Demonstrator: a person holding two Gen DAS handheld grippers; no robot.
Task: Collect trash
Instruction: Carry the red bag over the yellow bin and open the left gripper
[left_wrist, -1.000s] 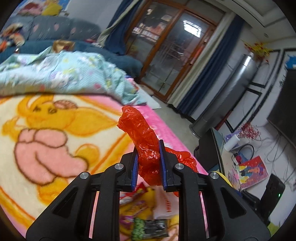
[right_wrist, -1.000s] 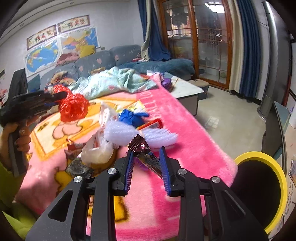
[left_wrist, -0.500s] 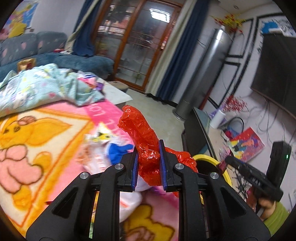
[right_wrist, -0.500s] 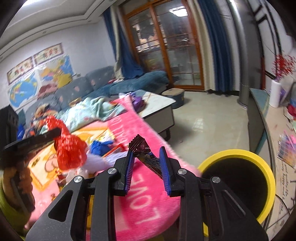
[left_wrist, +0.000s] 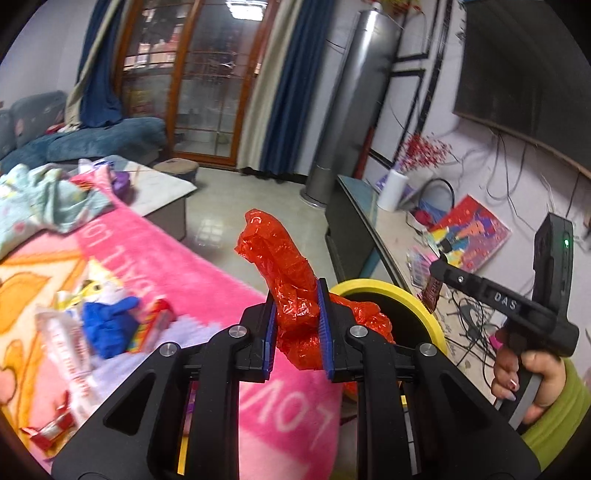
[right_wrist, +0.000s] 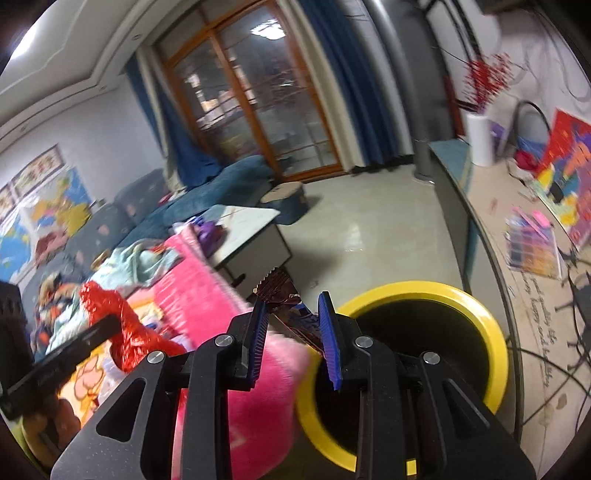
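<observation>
a crumpled red bag (left_wrist: 295, 295) is pinched tight by the left gripper (left_wrist: 295, 332) and a dark wrapper (right_wrist: 291, 314) lies between the part-open right gripper (right_wrist: 295, 332) fingers, both held beside the yellow bin (right_wrist: 495, 332) for dropping.

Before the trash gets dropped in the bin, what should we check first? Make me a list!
1. Left gripper grips the crumpled red plastic bag: ok, clamped between both blue pads.
2. Right gripper grips the dark brown foil wrapper: cannot tell; the jaws look parted and the wrapper lies slanted between them.
3. Round black bin with yellow rim has its mouth open: ok, nothing covers it.
4. Wrapper is over the bin mouth: not ok, it sits just left of the rim.
5. Red bag is over the bin: cannot tell; the bag hides the near rim.
6. More trash waits on the pink fleece blanket: ok, wrappers lie there.
</observation>
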